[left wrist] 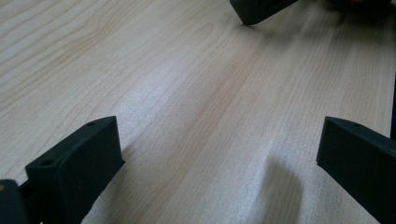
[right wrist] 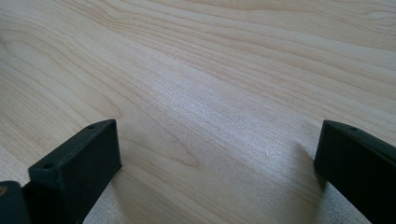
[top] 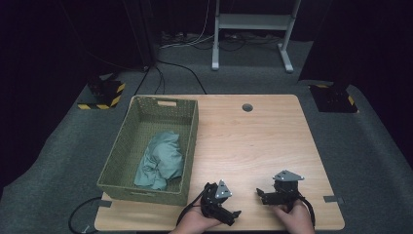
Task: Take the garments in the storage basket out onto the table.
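Observation:
A green woven basket [top: 190, 141] stands on the left part of the wooden table [top: 253, 146], with a crumpled pale green cloth [top: 160, 161] lying inside it. My left gripper [top: 234, 217] rests low near the table's front edge, its jaws wide apart over bare wood [left wrist: 210, 130]. My right gripper [top: 262, 195] sits just to its right, also open over bare wood [right wrist: 210, 116]. In the left gripper view, a jaw tip of the other gripper [left wrist: 259, 10] shows at the top. Nothing lies between either pair of jaws.
A round cable hole [top: 247, 107] marks the table's far edge. Grey carpet surrounds the table. A white metal stand [top: 253, 29] is at the back, and yellow-black striped bases [top: 104, 95] sit on the floor to the left and right.

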Demonstrator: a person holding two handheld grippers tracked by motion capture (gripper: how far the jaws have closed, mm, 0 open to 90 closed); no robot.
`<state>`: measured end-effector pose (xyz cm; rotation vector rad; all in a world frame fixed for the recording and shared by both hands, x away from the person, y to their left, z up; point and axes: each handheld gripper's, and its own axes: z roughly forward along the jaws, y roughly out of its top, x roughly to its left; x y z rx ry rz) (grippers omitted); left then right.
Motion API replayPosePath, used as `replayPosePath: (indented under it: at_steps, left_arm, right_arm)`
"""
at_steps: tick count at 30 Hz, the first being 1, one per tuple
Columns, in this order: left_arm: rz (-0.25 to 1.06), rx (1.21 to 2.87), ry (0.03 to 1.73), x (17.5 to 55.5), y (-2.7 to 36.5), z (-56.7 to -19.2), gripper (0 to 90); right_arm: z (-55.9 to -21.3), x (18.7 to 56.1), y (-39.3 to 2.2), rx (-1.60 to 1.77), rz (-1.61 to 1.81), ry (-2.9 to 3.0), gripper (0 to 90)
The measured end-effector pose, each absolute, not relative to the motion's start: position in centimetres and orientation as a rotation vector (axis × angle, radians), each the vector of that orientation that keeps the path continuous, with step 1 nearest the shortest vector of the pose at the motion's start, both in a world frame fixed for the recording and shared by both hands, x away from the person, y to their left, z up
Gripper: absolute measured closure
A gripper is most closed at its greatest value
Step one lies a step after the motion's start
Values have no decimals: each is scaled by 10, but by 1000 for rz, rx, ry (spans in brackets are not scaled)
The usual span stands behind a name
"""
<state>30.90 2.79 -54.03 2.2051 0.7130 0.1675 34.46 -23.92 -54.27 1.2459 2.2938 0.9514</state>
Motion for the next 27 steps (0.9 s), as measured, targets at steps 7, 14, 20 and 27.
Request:
replayPosePath:
  at_steps: [7, 14, 20, 27]
  left_arm:
    - [194, 2170, 700, 309, 36, -531, 4]
    - [220, 2154, 667, 306, 39, -520, 4]
    - [231, 2135, 660, 301, 42, -510, 4]
    - [238, 2114, 650, 298, 43, -499, 4]
  right_arm:
    - [-543, 345, -239, 1243, 945, 2294, 0]
    - [-543, 344, -239, 1243, 945, 2294, 0]
    - [-543, 344, -239, 1243, 944, 2294, 0]
    - [-543, 345, -239, 1241, 944, 2294, 0]
